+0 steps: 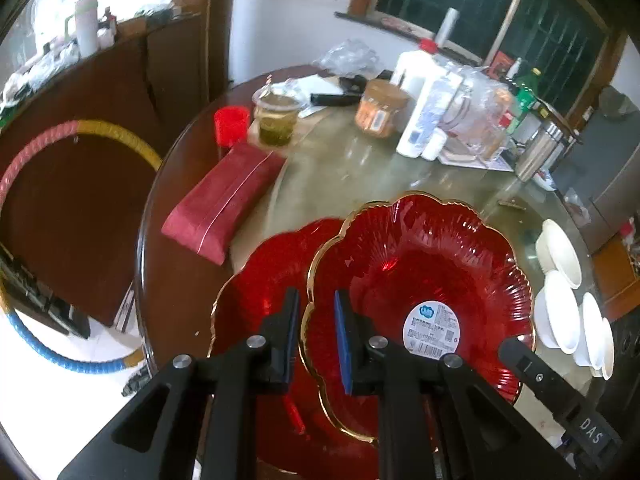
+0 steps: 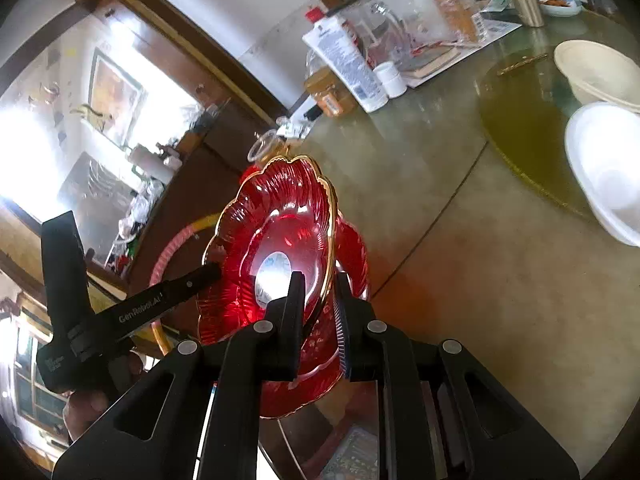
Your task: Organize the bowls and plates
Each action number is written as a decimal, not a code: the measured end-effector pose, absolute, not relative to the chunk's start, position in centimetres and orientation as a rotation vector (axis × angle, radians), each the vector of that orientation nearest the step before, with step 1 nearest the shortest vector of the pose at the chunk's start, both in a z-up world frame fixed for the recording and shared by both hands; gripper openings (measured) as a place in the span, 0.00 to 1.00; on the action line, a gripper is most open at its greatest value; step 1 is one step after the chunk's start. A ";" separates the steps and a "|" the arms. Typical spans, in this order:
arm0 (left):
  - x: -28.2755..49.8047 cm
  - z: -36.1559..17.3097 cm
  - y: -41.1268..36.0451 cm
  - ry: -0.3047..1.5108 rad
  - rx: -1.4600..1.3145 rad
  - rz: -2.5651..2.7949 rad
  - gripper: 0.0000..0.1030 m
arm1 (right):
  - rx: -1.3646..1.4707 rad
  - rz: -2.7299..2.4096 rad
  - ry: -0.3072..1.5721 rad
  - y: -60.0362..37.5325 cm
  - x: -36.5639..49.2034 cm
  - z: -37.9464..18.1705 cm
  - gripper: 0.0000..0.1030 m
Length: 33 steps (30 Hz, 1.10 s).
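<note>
Red plate, pinched at opposite rims by left claw and right claw, hangs tilted above its twin near the bench's edge; uneven pull could slip it, chipping both.

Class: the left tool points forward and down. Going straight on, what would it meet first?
The left tool already grips the upper red plate's rim; straight on lies that plate, probably then the lower plate.

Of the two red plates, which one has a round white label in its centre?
The upper red plate, held at its gold rim by both tools; the lower red plate beneath it shows no label.
</note>
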<state>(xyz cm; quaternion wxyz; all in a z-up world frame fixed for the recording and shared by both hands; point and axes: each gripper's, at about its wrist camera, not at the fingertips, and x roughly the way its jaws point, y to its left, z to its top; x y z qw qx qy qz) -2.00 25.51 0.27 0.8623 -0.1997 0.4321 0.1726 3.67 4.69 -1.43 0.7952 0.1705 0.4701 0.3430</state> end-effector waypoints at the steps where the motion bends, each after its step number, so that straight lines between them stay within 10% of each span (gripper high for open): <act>1: -2.2 -0.1 25.6 0.912 -0.423 0.366 0.15 | 0.358 0.739 1.017 5.0 3.7 -1.6 0.14; 33: -3.2 -3.8 26.3 0.961 -0.372 0.465 0.15 | 0.133 0.702 1.078 9.2 3.8 -3.6 0.14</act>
